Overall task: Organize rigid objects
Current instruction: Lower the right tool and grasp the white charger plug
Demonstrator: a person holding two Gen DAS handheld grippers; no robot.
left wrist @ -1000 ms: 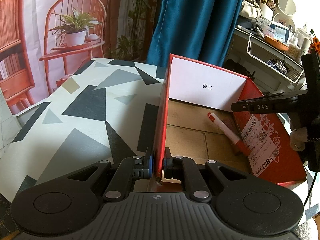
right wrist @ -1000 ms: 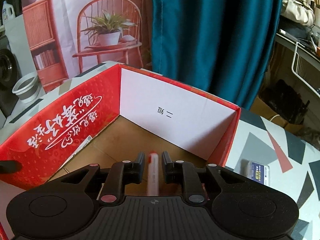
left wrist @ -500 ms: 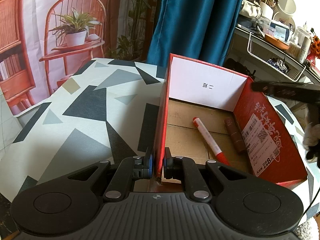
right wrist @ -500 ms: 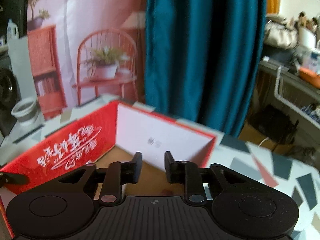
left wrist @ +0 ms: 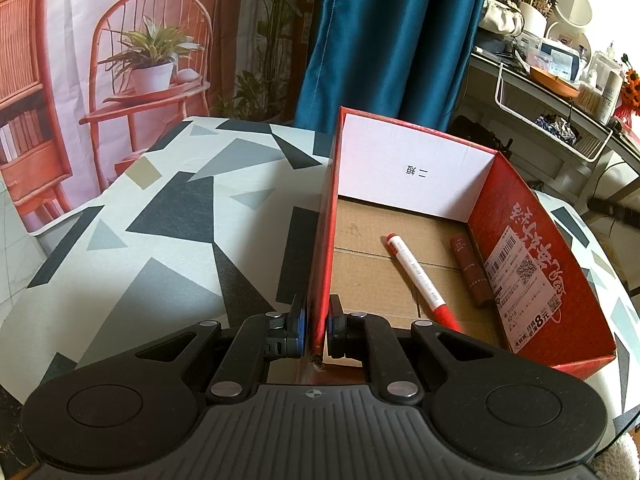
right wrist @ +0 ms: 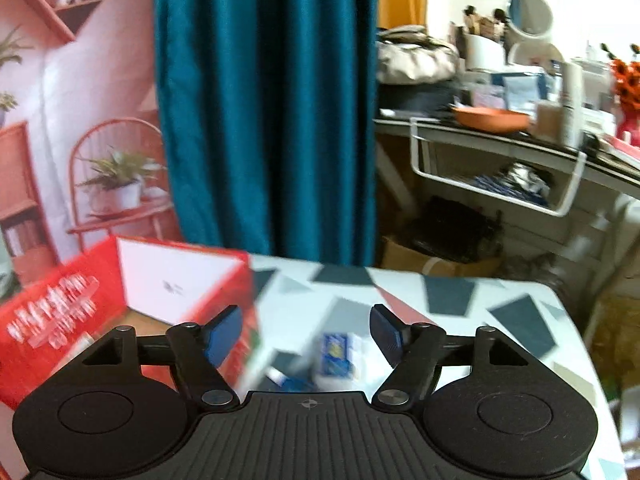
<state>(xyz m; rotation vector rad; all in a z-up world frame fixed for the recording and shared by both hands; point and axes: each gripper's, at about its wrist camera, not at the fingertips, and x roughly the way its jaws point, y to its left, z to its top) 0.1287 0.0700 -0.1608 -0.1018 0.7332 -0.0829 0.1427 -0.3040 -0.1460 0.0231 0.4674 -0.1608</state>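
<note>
On the far left, the left hand-held gripper point(left wrist: 317, 330) is clenched on the near left wall of the red box point(left wrist: 325, 216), one pad outside and one inside, pinning the box to the patterned worktop point(left wrist: 168, 216). Inside the box, a red-and-white marker point(left wrist: 420, 280) lies flat on the cardboard floor with its long axis running from the far white end wall toward the near right, and a dark brown tube point(left wrist: 472, 272) lies just beside it, close along the right wall and roughly parallel. Further right, outside the box, the right hand-held gripper point(right wrist: 306, 334) is released; its jaws have just been opening and stand wide with nothing between the pads. Ahead of it and slightly below, on the worktop just right of the box's outer wall, sits a small blue-and-white packet point(right wrist: 338, 354), blurred, so its exact shape and long axis cannot be told; a second bluish item shows just nearer, also smeared. The packet falls roughly between the two open pads in the right wrist view, so the right hand is plainly the nearer one. The likely next move is downward and forward onto that packet.
</note>
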